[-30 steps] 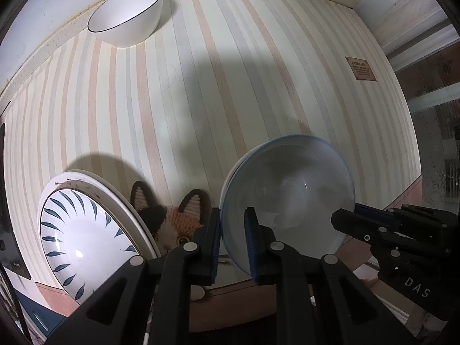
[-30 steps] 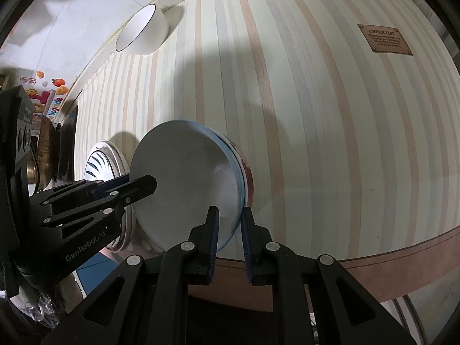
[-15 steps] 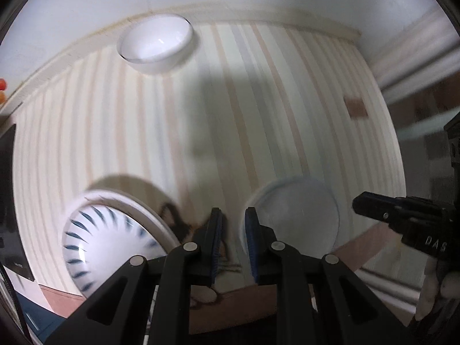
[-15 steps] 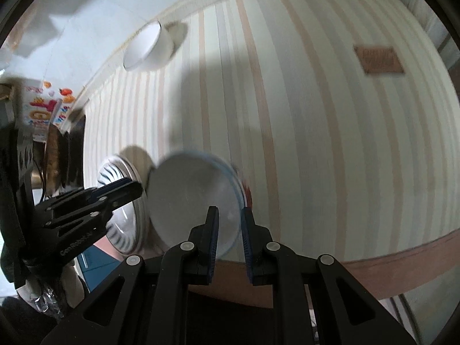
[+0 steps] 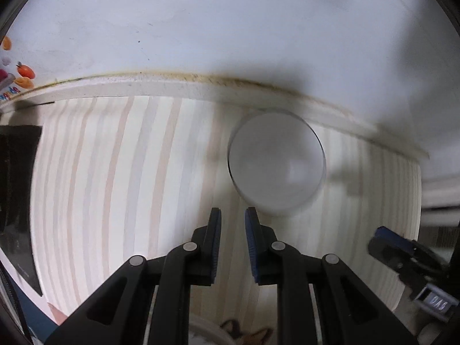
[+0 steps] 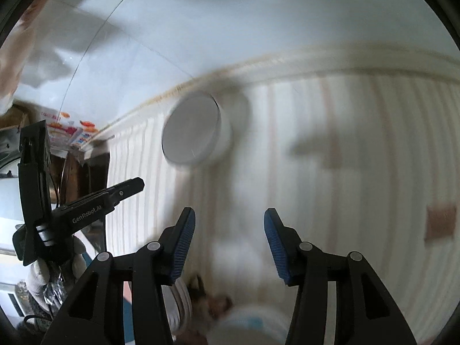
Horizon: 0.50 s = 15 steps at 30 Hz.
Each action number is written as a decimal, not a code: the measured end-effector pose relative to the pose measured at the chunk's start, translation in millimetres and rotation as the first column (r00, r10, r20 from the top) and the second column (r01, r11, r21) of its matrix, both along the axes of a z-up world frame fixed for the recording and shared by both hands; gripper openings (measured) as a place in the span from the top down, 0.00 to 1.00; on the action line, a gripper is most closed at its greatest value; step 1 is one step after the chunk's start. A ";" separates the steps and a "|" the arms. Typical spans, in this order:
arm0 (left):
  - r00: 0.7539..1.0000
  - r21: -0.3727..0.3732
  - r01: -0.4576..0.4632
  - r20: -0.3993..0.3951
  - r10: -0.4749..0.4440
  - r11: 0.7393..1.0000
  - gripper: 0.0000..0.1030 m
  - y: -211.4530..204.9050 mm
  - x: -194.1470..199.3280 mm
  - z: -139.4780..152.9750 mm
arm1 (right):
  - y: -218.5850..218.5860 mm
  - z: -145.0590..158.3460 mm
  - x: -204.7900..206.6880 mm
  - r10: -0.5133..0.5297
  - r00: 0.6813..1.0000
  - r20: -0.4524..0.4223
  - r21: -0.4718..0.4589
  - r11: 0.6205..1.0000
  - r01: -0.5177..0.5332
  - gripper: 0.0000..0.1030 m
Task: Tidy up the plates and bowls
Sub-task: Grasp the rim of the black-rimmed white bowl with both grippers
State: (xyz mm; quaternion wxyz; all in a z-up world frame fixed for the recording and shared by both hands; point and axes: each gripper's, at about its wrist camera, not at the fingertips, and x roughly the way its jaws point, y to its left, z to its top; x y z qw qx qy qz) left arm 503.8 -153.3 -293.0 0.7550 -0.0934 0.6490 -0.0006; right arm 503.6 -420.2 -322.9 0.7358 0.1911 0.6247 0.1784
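A white bowl (image 5: 277,169) with a thin dark rim stands on the striped tablecloth (image 5: 115,172) near the back wall; it also shows in the right wrist view (image 6: 195,130). My left gripper (image 5: 233,218) is nearly closed and empty, just short of the bowl. My right gripper (image 6: 229,221) is open and empty, well back from the bowl. The pale blue bowl (image 6: 253,325) sits blurred at the bottom of the right wrist view, behind the fingers. Beside it lie a patterned plate's rim (image 6: 181,299) and a cat-face mat (image 6: 212,299).
The white wall (image 5: 230,28) and its ledge run along the table's back edge. Dark objects (image 5: 14,172) stand at the table's left side. A brown label (image 6: 440,224) is on the cloth at the right. Both views are motion-blurred.
Both grippers let go of the pale blue bowl and moved forward toward the white bowl at the back. The right gripper opened wide. The blue bowl now lies behind them.
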 end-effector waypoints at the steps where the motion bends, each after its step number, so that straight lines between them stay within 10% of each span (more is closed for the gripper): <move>1: 1.000 -0.018 -0.013 -0.017 0.013 1.000 0.85 2.9 11.0 -7.5 | 5.6 -3.1 11.2 0.002 1.000 0.003 0.000 1.000 -0.002 0.49; 9: 0.994 -0.066 -0.021 -0.108 0.014 0.998 0.85 0.4 53.1 -60.4 | 43.6 -53.1 93.5 0.021 0.999 -0.049 -0.008 1.000 -0.021 0.50; 15: 0.997 -0.047 -0.012 -0.072 0.008 0.999 0.85 -5.6 48.6 -60.6 | 58.6 -77.8 108.0 0.040 0.997 -0.063 -0.034 0.999 -0.042 0.81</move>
